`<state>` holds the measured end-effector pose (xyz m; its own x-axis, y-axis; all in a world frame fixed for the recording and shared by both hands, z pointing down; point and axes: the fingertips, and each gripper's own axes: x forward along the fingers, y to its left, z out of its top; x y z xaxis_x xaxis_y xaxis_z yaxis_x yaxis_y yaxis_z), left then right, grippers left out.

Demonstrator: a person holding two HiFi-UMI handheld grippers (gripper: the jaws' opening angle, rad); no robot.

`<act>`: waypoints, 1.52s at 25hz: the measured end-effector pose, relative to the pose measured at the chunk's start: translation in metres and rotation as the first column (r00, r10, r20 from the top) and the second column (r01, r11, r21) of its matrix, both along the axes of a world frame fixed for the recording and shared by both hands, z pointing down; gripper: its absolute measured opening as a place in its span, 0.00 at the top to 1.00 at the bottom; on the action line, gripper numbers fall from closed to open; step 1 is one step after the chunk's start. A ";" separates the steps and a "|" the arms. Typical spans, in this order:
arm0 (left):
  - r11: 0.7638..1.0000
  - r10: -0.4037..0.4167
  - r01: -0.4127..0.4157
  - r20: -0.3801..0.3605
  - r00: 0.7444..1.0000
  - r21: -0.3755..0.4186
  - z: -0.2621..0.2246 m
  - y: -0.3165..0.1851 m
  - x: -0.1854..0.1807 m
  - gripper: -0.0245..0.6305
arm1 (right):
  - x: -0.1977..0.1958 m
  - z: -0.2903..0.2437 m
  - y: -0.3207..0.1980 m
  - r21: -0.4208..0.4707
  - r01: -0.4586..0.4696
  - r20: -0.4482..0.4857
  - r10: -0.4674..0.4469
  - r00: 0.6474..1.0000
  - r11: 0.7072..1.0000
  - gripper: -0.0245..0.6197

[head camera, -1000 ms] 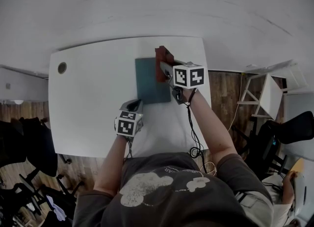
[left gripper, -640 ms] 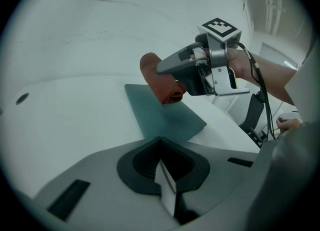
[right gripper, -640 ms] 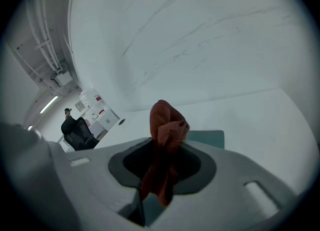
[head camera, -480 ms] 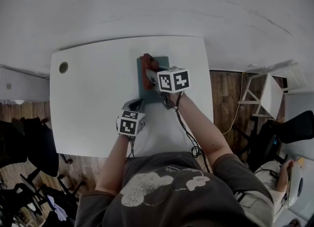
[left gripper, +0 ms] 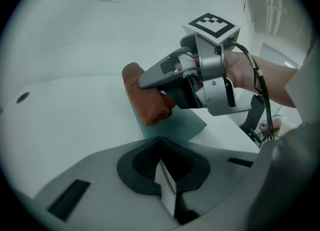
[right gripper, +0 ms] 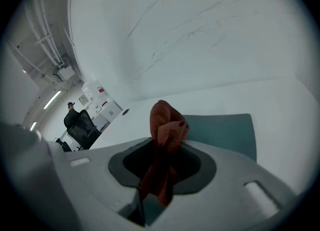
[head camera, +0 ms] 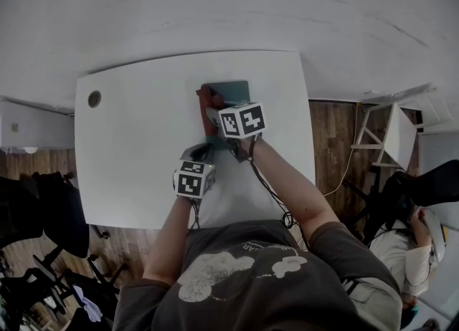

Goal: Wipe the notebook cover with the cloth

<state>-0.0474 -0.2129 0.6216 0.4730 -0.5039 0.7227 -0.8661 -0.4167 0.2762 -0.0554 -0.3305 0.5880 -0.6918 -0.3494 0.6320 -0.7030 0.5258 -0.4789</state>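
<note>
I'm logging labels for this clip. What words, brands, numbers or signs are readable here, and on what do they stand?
No legible text in any view.
Left tongs and right tongs: their cubes carry black-and-white square markers, no letters.
Shirt: pale print, too blurred to read.
Wall signs far off in the right gripper view: too small to read.
Notebook cover and cloth: no print visible.

Cloth [right gripper: 167, 125] rust-red; notebook cover [right gripper: 220, 132] plain teal; table [head camera: 136, 150] white.

right tongs [head camera: 212, 116] and cloth [head camera: 206, 99] swept leftward across notebook [head camera: 234, 89], from right edge to left edge; nearer left tongs [head camera: 198, 153]
</note>
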 end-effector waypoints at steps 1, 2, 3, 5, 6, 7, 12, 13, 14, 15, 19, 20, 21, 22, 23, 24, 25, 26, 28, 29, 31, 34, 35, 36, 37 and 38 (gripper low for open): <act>1.000 -0.001 0.001 -0.001 1.000 0.000 0.000 0.000 0.000 0.96 | 0.000 0.002 0.000 -0.002 0.000 -0.003 0.000 1.000 1.000 0.79; 1.000 0.000 0.000 -0.001 1.000 -0.001 0.001 0.000 0.001 0.96 | 0.000 0.003 -0.001 -0.004 -0.002 -0.006 0.002 1.000 1.000 0.79; 1.000 0.001 -0.001 0.000 1.000 -0.001 0.001 0.000 0.001 0.96 | 0.000 0.004 -0.001 -0.005 -0.002 -0.009 0.002 1.000 1.000 0.79; 1.000 0.004 -0.004 0.002 1.000 0.000 0.002 0.000 0.001 0.96 | 0.000 0.006 -0.001 -0.001 0.000 -0.016 0.000 1.000 1.000 0.79; 1.000 0.004 -0.004 0.002 1.000 0.001 0.001 0.000 0.001 0.96 | 0.001 0.006 0.000 0.002 0.001 -0.020 -0.001 1.000 1.000 0.79; 1.000 0.003 -0.003 0.001 1.000 0.000 0.001 0.000 0.001 0.96 | 0.001 0.006 0.000 0.005 0.003 -0.025 -0.002 1.000 1.000 0.79; 1.000 -0.005 0.005 -0.002 1.000 -0.007 0.000 0.002 0.001 0.96 | 0.003 0.008 0.001 0.012 0.001 -0.036 -0.001 0.999 1.000 0.79; 1.000 -0.005 0.005 -0.004 1.000 -0.005 0.000 0.002 0.001 0.96 | 0.003 0.008 0.001 0.013 -0.001 -0.038 0.002 0.999 1.000 0.79; 1.000 -0.004 0.004 -0.003 1.000 -0.001 0.000 0.001 0.001 0.96 | 0.004 0.008 0.000 0.013 -0.004 -0.039 0.004 0.999 1.000 0.79; 1.000 -0.003 0.003 0.001 1.000 0.003 0.000 0.000 0.000 0.96 | 0.005 0.008 0.000 0.013 -0.006 -0.041 0.007 0.999 1.000 0.79; 1.000 0.007 -0.007 0.005 1.000 0.009 0.003 0.000 0.000 0.96 | 0.012 0.010 0.000 0.007 -0.015 -0.044 0.015 0.999 1.000 0.79; 1.000 0.007 -0.007 0.001 1.000 0.011 0.004 0.000 0.000 0.96 | 0.014 0.011 0.000 0.006 -0.017 -0.044 0.018 0.999 1.000 0.79; 1.000 0.006 -0.006 -0.004 1.000 0.010 0.005 0.000 0.000 0.96 | 0.015 0.011 0.000 0.005 -0.020 -0.043 0.020 0.999 1.000 0.79; 1.000 0.003 -0.003 -0.008 1.000 0.007 0.005 0.000 -0.001 0.96 | 0.016 0.011 0.000 0.005 -0.022 -0.042 0.022 0.999 1.000 0.79; 1.000 0.001 -0.001 -0.009 1.000 0.005 0.005 0.000 -0.001 0.96 | 0.018 0.011 0.000 0.005 -0.024 -0.042 0.025 0.999 1.000 0.79; 1.000 0.001 -0.001 -0.007 1.000 0.004 0.005 0.001 -0.001 0.96 | 0.019 0.011 0.001 0.005 -0.027 -0.041 0.027 0.999 1.000 0.79; 1.000 0.003 -0.003 -0.005 1.000 0.004 0.004 0.001 0.000 0.96 | 0.020 0.011 0.001 0.004 -0.030 -0.040 0.030 0.999 1.000 0.79; 1.000 0.005 -0.005 -0.004 1.000 0.004 0.003 0.001 0.000 0.96 | 0.022 0.011 0.001 0.004 -0.032 -0.039 0.032 0.999 0.999 0.79; 1.000 0.007 -0.007 -0.004 1.000 0.004 0.000 0.001 0.001 0.96 | 0.025 0.011 0.002 0.003 -0.035 -0.038 0.035 0.999 0.999 0.79; 1.000 0.008 -0.008 -0.005 1.000 0.005 0.000 0.001 0.002 0.96 | 0.027 0.011 0.002 0.002 -0.036 -0.039 0.036 0.999 0.999 0.79; 1.000 0.008 -0.008 -0.009 1.000 0.006 0.000 0.000 0.002 0.96 | 0.032 0.011 0.002 0.003 -0.037 -0.042 0.038 0.998 0.999 0.79; 1.000 0.007 -0.007 -0.011 1.000 0.003 0.000 0.001 0.001 0.96 | 0.038 0.012 0.002 0.006 -0.039 -0.047 0.040 0.998 0.999 0.79; 1.000 0.008 -0.008 -0.009 1.000 0.003 0.000 0.001 0.001 0.96 | 0.040 0.011 0.002 0.006 -0.041 -0.048 0.042 0.998 0.999 0.79; 1.000 0.010 -0.010 -0.005 1.000 0.003 0.000 0.001 0.002 0.96 | 0.043 0.011 0.002 0.006 -0.044 -0.048 0.044 0.998 0.999 0.79; 1.000 0.013 -0.013 -0.002 1.000 0.004 -0.001 0.001 0.002 0.96 | 0.045 0.011 0.001 0.006 -0.047 -0.048 0.047 0.998 0.999 0.79; 1.000 0.015 -0.015 0.000 1.000 0.005 -0.001 0.001 0.003 0.96 | 0.048 0.011 0.001 0.006 -0.050 -0.049 0.050 0.998 0.999 0.79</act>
<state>-0.0445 -0.2122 0.6210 0.4804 -0.5004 0.7203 -0.8597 -0.4312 0.2738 -0.0074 -0.3292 0.5986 -0.6417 -0.3858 0.6629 -0.7510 0.4918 -0.4407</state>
